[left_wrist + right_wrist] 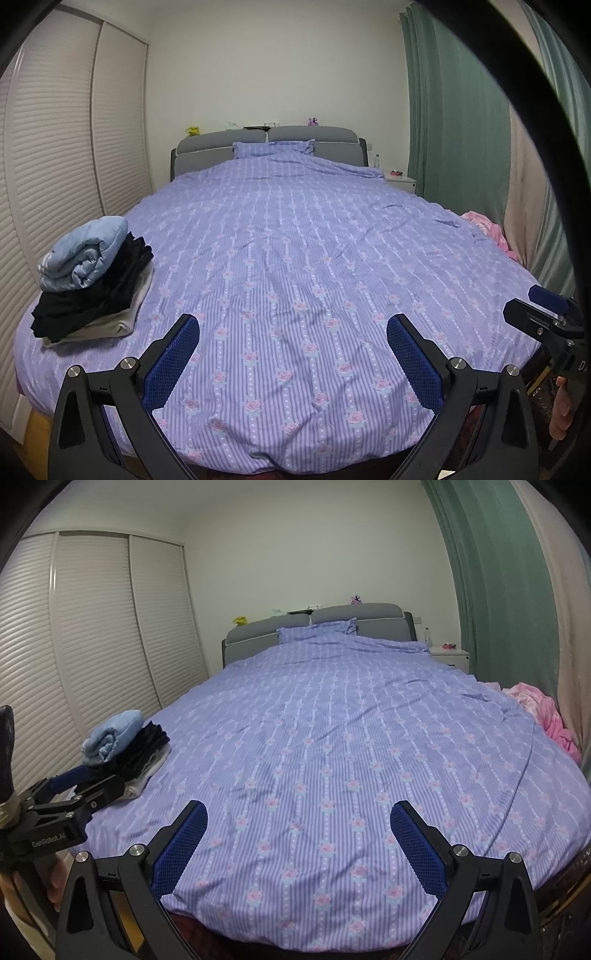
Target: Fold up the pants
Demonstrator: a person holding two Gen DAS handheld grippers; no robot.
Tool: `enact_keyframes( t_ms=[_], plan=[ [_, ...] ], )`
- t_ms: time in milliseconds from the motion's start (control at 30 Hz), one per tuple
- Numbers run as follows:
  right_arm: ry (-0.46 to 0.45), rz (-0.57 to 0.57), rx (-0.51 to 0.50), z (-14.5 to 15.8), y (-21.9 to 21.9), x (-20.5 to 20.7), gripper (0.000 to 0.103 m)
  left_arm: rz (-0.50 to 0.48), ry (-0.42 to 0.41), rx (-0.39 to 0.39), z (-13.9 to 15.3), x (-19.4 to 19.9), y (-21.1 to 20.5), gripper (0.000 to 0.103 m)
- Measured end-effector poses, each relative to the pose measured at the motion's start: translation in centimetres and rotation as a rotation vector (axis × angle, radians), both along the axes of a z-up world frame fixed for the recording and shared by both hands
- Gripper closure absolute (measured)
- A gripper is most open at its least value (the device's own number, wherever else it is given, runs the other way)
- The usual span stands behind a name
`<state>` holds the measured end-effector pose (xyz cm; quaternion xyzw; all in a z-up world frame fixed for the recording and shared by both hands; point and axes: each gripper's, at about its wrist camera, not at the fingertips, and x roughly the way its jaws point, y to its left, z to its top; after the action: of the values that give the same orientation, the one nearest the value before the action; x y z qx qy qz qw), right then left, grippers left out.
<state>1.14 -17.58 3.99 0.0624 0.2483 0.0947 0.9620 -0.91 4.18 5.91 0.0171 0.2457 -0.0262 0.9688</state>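
1. Your left gripper (pixel 293 350): jaws apart, empty, held over the foot of the lilac striped floral bed cover (pixel 295 258).
2. Your right gripper (pixel 299 834): jaws apart, empty, level alongside.
3. Stack of folded pants, light blue on black on grey (pixel 92 273): far left of both jaws, set aside, seemingly finished.
4. Crumpled pink garment (pixel 546 716): far right; pants or not, you cannot tell.

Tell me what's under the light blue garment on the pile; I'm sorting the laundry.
Under the light blue garment lie folded black clothes, then a pale grey-white piece at the bottom, resting on the bedspread. How many black items there are, or anything beneath, is covered.
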Motion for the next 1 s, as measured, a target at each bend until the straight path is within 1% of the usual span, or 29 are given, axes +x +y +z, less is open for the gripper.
enact_keyframes(
  t_ms=[167,300,400,500,700,1000],
  plan=[
    [0.006,0.003,0.001,-0.32,0.34,0.12,0.003,-0.021,0.009,-0.012,0.04,-0.11,0.21,0.000],
    [0.007,-0.003,-0.016,-0.57,0.76,0.13,0.003,-0.013,0.007,-0.007,0.07,-0.22,0.37,0.000],
    [0.009,-0.002,-0.008,-0.68,0.68,0.25,0.003,-0.028,0.031,-0.004,0.01,-0.16,0.17,0.000],
    [0.013,-0.004,-0.002,-0.86,0.68,0.31,0.003,-0.040,0.025,-0.011,0.16,-0.46,-0.08,0.000],
    [0.007,-0.013,-0.003,-0.77,0.54,0.15,0.003,-0.022,0.007,0.004,0.40,-0.83,-0.37,0.000],
    [0.004,-0.013,-0.002,-0.68,0.23,0.08,0.003,-0.016,0.019,-0.009,0.37,-0.66,-0.18,0.000]
  ],
)
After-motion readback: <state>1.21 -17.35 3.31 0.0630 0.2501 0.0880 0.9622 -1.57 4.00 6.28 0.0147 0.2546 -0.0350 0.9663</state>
